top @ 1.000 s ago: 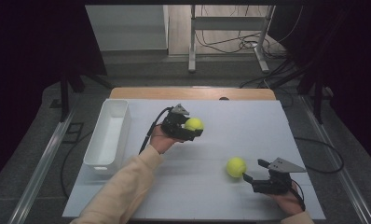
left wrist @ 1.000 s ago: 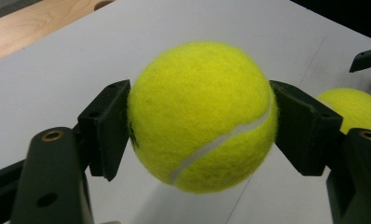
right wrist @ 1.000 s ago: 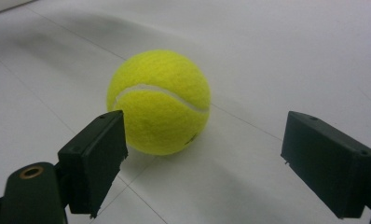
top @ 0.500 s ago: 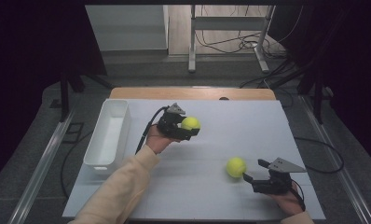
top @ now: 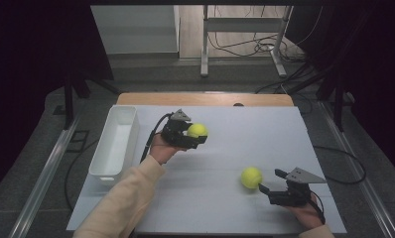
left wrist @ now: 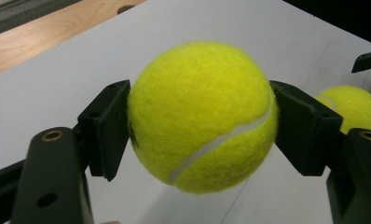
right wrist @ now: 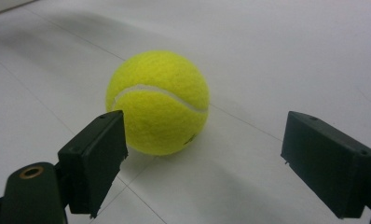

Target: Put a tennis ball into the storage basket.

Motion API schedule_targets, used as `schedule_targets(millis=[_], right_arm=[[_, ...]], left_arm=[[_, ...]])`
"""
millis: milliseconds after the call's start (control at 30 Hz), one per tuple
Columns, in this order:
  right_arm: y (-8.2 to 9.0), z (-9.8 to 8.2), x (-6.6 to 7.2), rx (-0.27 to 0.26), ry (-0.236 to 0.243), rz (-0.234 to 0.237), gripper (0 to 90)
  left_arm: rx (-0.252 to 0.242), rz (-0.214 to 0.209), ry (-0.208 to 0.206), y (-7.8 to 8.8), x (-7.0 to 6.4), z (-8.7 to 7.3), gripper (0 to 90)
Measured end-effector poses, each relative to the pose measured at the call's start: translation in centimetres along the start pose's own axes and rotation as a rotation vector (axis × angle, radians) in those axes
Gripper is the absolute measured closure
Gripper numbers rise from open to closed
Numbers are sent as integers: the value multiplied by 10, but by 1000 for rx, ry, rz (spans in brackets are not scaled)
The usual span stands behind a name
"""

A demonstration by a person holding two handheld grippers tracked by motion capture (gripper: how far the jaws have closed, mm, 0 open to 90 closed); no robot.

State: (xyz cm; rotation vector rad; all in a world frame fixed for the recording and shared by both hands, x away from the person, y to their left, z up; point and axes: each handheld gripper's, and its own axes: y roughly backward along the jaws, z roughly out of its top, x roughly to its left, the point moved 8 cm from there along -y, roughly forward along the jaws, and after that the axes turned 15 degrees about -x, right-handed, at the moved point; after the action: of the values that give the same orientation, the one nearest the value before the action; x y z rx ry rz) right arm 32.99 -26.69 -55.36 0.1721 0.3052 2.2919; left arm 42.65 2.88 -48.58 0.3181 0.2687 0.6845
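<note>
Tennis ball (left wrist: pixel 202 116) sits clamped in my left gripper (top: pixel 189 135) above the table's (top: pixel 265 134) centre, forearm reaching toward one o'clock, while my right gripper (top: pixel 271 184) gapes at the second ball (top: pixel 251 177).

Dark room; grey floor (top: pixel 41 163) w/ cables (top: pixel 245 47); white table (top: pixel 265 134), wood edge; metal stand (top: pixel 245 29) behind.

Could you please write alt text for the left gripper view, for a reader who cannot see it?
A yellow tennis ball is clamped between the left gripper's two black jaws, held above a white table. A second tennis ball lies on the table behind it at the right edge.
</note>
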Motion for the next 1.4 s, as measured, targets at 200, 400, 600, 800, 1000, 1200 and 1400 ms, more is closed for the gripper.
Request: schedule_targets(millis=[200,400,600,800,1000,1200,1400], right_arm=[[0,0,0,-1,0,-1,144],[0,0,0,-4,-3,1,144],[0,0,0,-5,-4,0,144],[0,1,0,-3,-3,-1,144],[0,1,0,-6,-4,0,144],[0,1,0,-5,-4,0,144],[0,1,0,-6,-4,0,144]], left_arm=[[-6,12,0,5,3,1,264],[-10,15,1,9,4,3,264],[-10,16,-2,12,5,3,264],[-20,25,0,17,7,4,264],[-27,36,0,23,10,5,264],[-32,47,3,28,14,6,265],[-42,57,5,32,17,8,264]])
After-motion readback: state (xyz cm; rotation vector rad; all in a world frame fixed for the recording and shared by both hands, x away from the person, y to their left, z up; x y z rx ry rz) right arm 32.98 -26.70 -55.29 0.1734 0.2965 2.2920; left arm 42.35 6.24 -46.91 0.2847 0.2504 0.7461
